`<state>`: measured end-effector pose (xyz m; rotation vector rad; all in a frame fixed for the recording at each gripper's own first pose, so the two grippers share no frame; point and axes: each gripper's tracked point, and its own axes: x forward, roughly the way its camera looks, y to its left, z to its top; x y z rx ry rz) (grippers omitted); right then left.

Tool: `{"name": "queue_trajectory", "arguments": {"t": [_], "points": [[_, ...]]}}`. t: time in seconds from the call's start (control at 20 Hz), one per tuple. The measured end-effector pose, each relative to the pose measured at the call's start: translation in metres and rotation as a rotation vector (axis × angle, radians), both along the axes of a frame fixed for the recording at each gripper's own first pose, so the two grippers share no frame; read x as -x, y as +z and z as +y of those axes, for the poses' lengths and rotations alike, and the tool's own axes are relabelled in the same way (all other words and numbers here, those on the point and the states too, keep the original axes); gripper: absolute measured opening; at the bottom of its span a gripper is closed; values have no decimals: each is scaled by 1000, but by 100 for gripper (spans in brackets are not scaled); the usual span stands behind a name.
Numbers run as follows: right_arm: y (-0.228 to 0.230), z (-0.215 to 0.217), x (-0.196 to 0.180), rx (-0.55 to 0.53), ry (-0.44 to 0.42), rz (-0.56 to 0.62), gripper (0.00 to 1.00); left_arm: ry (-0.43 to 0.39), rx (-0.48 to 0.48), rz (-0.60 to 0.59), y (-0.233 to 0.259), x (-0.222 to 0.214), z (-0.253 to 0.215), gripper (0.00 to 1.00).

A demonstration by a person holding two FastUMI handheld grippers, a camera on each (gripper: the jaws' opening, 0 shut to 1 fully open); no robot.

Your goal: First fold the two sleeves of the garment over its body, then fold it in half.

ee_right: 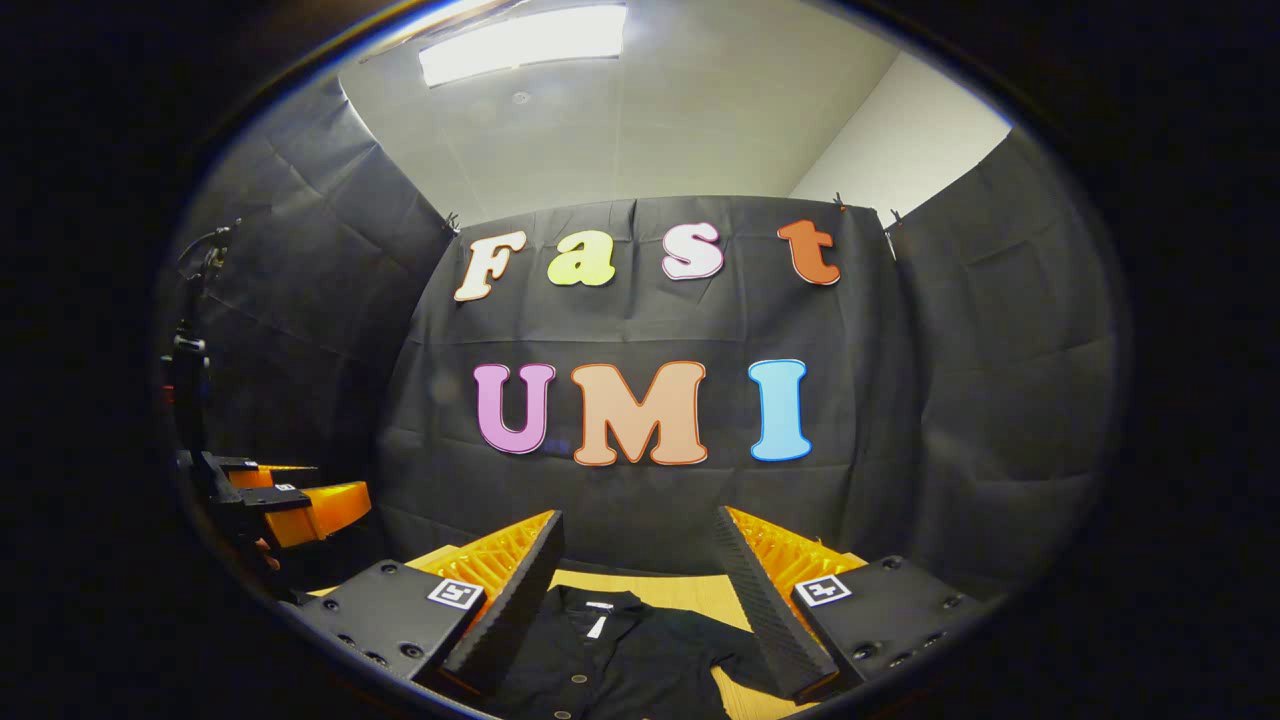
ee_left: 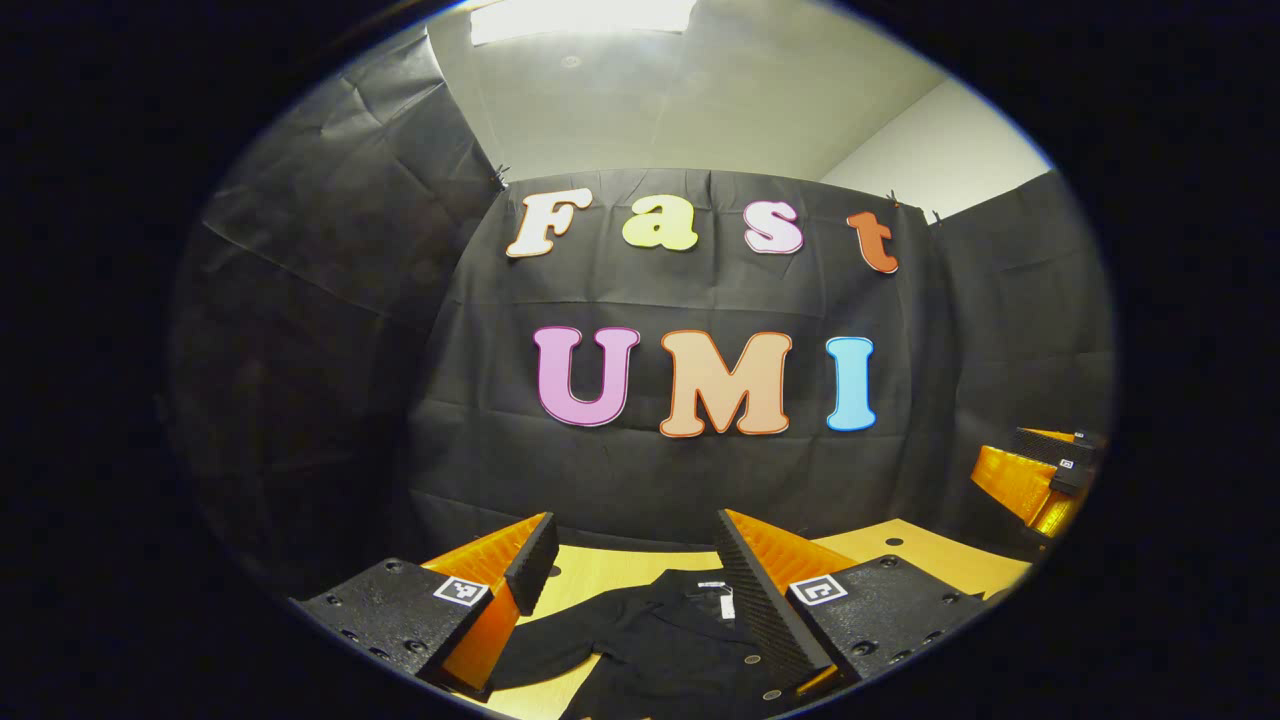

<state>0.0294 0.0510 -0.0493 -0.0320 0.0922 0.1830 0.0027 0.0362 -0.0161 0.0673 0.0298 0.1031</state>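
A black buttoned shirt (ee_left: 660, 640) lies flat on the wooden table (ee_left: 600, 575), collar and white label toward the far wall. In the left gripper view one sleeve spreads out to the left. My left gripper (ee_left: 635, 530) hovers above the shirt, open, nothing between its fingers. In the right gripper view the same shirt (ee_right: 620, 650) lies below, with a sleeve reaching to the right. My right gripper (ee_right: 640, 530) is open over it too, holding nothing. Each gripper appears in the other's view: the right gripper (ee_left: 1040, 470) far right, the left gripper (ee_right: 290, 500) far left.
Black cloth walls close the booth behind and on both sides. The table (ee_right: 650, 590) runs back to the rear wall. A dark stand with cables (ee_right: 190, 350) rises at the left edge of the right gripper view.
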Motion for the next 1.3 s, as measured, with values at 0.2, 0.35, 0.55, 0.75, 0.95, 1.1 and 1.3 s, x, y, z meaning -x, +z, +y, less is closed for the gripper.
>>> {"name": "queue_trajectory", "arguments": {"t": [0.2,0.35,0.55,0.75,0.95,1.1,1.3], "points": [[-3,0,-2,7,0,8,97,-1,8,8,-4,-2,1,92],[-6,-8,-8,24,-12,13,99,-2,9,10,-5,-4,-1,92],[-12,-39,-24,73,-62,11,97,-7,10,4,-5,-8,-7,92],[-20,-90,-43,175,-136,10,98,-11,10,-4,-3,-12,-16,92],[-41,-149,-59,265,-206,48,98,-10,6,-7,-4,-15,-27,92],[-75,-196,-66,271,-263,132,99,-4,-4,-4,-4,-16,-35,92],[-132,-257,-69,260,-337,286,99,12,-26,-2,-5,-17,-42,92]]}}
